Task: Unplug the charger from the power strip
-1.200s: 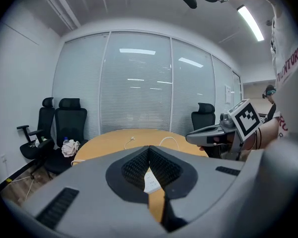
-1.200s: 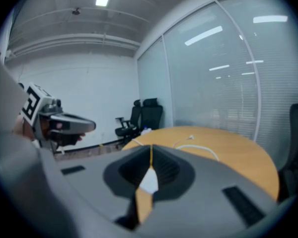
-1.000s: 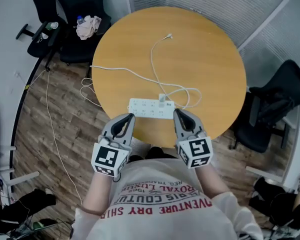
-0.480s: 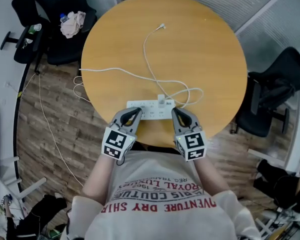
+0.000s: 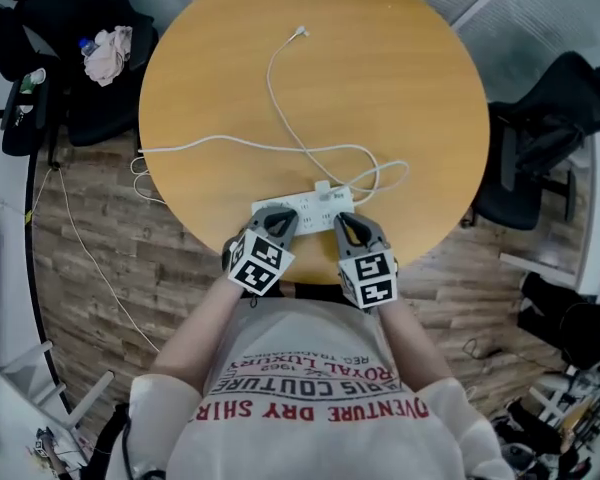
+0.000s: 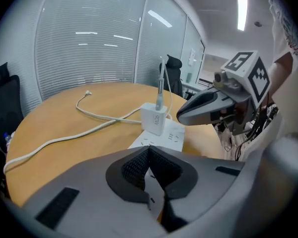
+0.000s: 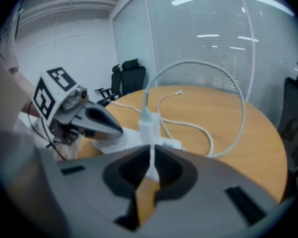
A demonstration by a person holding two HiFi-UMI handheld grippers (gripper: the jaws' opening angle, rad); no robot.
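Your left gripper [image 5: 278, 215] and right gripper [image 5: 346, 219] slant downward, jaws closed on nothing, with the power strip [image 5: 305, 211] and its charger [image 5: 323, 189] just ahead.

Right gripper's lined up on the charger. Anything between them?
Nothing visible. The charger stands plugged into the power strip, straight ahead of the right gripper and its shut jaws. Its cable arcs away behind, and the left gripper is off to the side.
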